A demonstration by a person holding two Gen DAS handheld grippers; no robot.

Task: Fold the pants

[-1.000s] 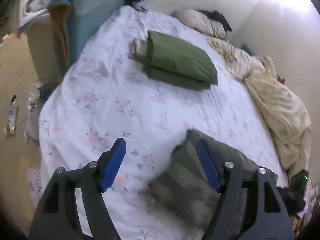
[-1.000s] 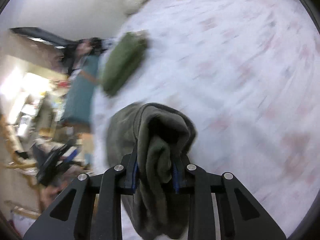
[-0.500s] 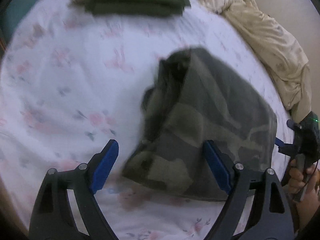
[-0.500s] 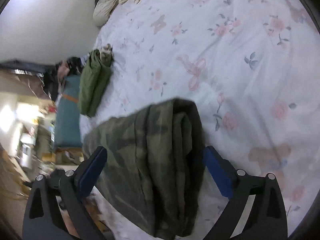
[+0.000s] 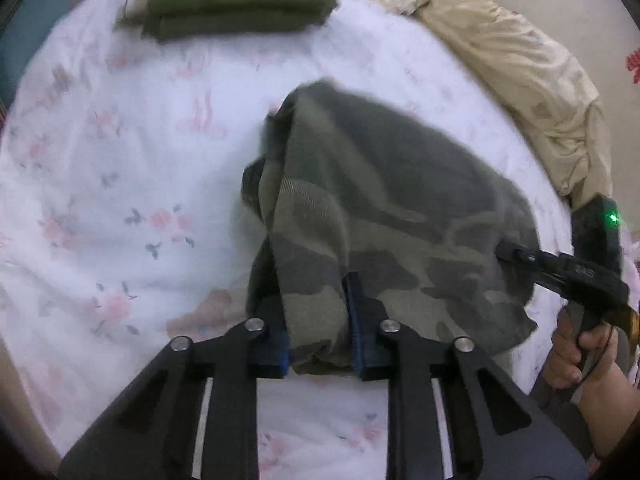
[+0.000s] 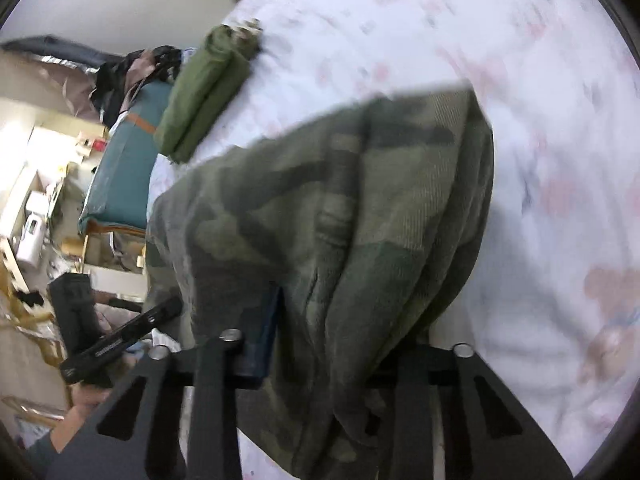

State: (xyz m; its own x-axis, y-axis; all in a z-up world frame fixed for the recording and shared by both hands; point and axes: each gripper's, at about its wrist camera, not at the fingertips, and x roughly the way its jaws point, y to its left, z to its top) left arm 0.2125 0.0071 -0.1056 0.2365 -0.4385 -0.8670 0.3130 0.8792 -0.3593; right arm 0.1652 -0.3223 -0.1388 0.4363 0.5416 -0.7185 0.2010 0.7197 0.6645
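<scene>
My left gripper (image 5: 318,324) pinches the near edge of the camouflage pants (image 5: 384,216), which lie bunched on the floral sheet (image 5: 120,184). My right gripper (image 6: 340,340) clamps another bunch of the same pants, reaching in level. I cannot read its side lettering.

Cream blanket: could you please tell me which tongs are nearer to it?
Right. The right tongs grip the camouflage pants close beside the cream blanket; the left tongs grip them farther away.
</scene>
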